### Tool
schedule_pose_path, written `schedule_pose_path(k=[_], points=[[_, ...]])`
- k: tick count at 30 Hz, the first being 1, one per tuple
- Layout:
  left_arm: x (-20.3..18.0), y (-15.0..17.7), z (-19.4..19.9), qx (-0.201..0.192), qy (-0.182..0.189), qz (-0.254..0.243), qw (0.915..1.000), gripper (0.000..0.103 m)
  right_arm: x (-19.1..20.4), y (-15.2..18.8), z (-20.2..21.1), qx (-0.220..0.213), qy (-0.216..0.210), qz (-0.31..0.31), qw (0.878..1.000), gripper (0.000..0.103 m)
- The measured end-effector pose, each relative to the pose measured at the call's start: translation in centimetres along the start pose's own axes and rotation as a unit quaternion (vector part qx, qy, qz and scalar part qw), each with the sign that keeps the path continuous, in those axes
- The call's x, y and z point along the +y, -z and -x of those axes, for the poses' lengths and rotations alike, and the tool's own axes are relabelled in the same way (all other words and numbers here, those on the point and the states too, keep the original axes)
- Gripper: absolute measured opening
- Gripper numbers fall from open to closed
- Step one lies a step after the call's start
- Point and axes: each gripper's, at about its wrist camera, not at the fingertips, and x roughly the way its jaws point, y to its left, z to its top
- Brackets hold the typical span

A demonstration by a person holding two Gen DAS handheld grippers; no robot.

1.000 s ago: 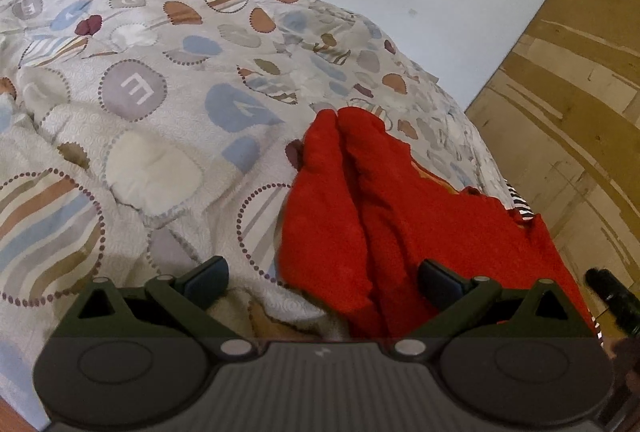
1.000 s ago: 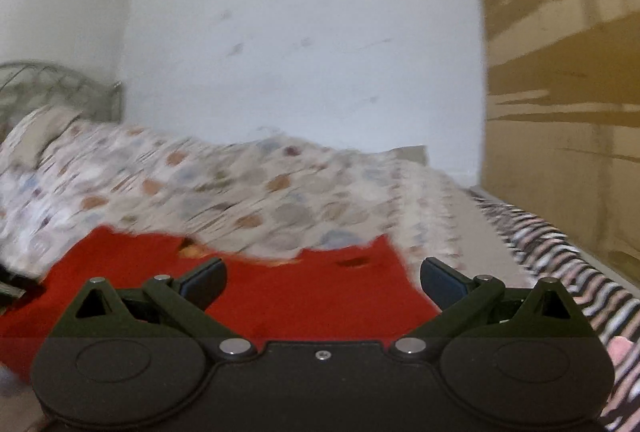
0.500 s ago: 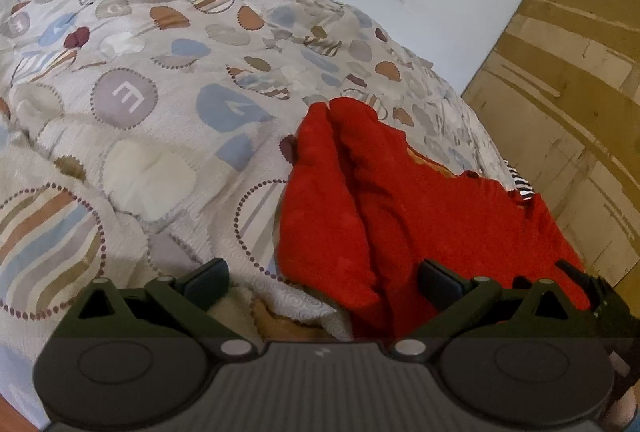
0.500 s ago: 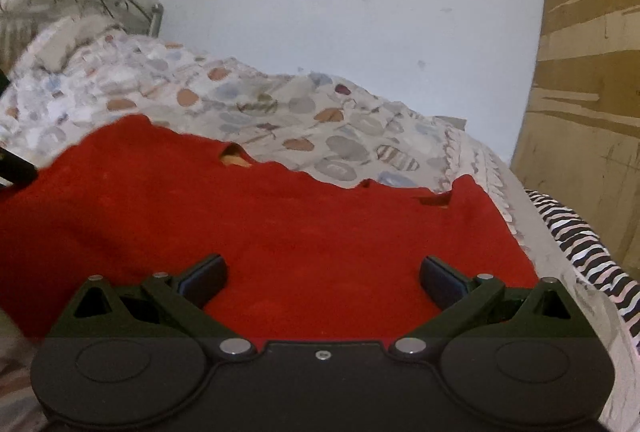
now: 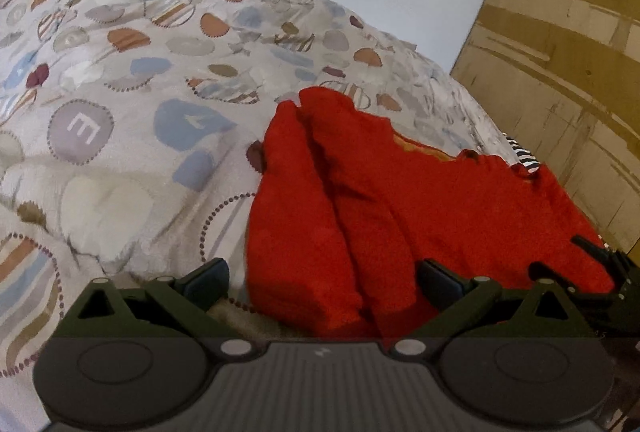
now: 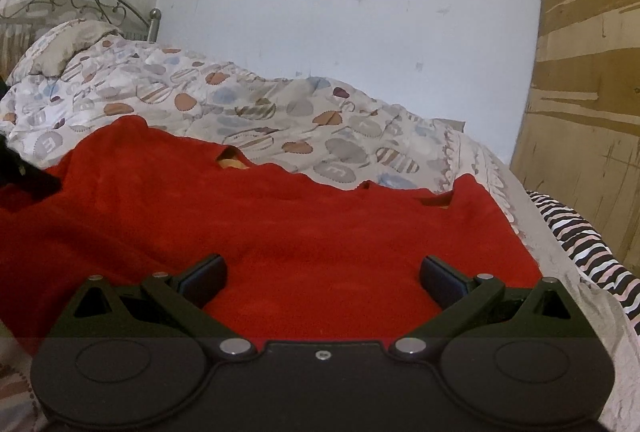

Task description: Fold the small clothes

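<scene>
Both your claws stand wide open, holding nothing: the left gripper (image 5: 322, 278) hovers at the near edge of the red garment (image 5: 420, 199), the right gripper (image 6: 322, 276) over its flat body. The garment lies on the patterned duvet (image 5: 132, 103), one side bunched in ridges. Risk: pinching only the top layer, or catching duvet beneath, would skew your fold.

We see a bed (image 6: 568, 272) under a circle-patterned duvet (image 5: 132, 119), with a red fleece garment (image 6: 320, 232) spread on it.
</scene>
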Motion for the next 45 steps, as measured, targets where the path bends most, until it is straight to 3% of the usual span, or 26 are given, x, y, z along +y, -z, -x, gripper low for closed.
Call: schedule_pose_path(k=[8, 13, 18, 21, 22, 24, 26, 28, 29, 30, 32, 35, 39, 41, 45], points=[[0.1, -0.5, 0.8, -0.021, -0.016, -0.002, 0.9997, 0.103, 0.0, 0.2, 0.3, -0.007, -0.001, -0.003, 1.000, 0.103], [-0.9, -2.0, 1.9, -0.061, -0.017, -0.042, 0.9971, 0.103, -1.8, -1.4, 1.7, -0.016, -0.050, -0.011, 0.999, 0.103], [-2.6, -4.4, 0.5, -0.069, -0.005, -0.082, 0.9942, 0.103, -4.9, -4.7, 1.7, -0.031, -0.040, 0.014, 0.999, 0.103], [-3.0, -5.8, -1.1, -0.066, -0.004, -0.085, 0.9942, 0.101, -7.8, -6.4, -0.6, -0.003, -0.013, 0.011, 1.000, 0.102], [-3.0, -6.1, -1.6, -0.062, -0.006, -0.082, 0.9947, 0.095, -9.1, -6.8, -2.1, 0.015, -0.006, 0.001, 1.000, 0.102], [-2.9, -6.9, -2.5, -0.058, -0.012, -0.071, 0.9957, 0.083, -11.6, -7.1, -4.5, 0.037, -0.006, -0.029, 0.999, 0.091], [-2.8, -7.6, -3.1, -0.058, -0.025, -0.063, 0.9960, 0.074, -13.5, -7.1, -6.4, 0.059, -0.006, -0.063, 0.996, 0.074], [-2.3, -8.2, -3.6, -0.057, -0.023, -0.055, 0.9966, 0.038, -14.7, -7.0, -7.9, 0.076, -0.025, -0.084, 0.993, 0.063], [-2.1, -8.5, -3.9, -0.054, -0.021, -0.050, 0.9971, 0.028, -15.0, -6.9, -8.6, 0.085, -0.029, -0.089, 0.992, 0.051], [-1.9, -8.6, -4.0, -0.054, -0.021, -0.048, 0.9972, 0.011, -15.0, -6.8, -8.8, 0.090, -0.029, -0.091, 0.991, 0.043], [-1.8, -8.8, -3.8, -0.062, -0.024, -0.052, 0.9964, 0.006, -14.7, -6.8, -9.3, 0.094, -0.025, -0.080, 0.992, 0.010], [-2.4, -9.1, -2.2, -0.113, -0.014, -0.077, 0.9905, 0.005, -14.2, -7.5, -8.6, 0.064, -0.012, -0.057, 0.996, 0.007], [-3.6, -10.4, -0.9, -0.164, -0.035, -0.107, 0.9800, 0.005, -14.2, -9.4, -7.7, 0.004, 0.014, -0.055, 0.998, 0.006], [-3.8, -10.9, -1.7, -0.162, -0.051, -0.111, 0.9792, 0.005, -13.8, -10.0, -8.4, -0.004, 0.026, -0.041, 0.999, 0.006], [-2.5, -10.9, -4.9, -0.125, -0.080, -0.092, 0.9846, 0.005, -13.6, -9.6, -10.8, 0.023, 0.045, -0.037, 0.998, 0.006]])
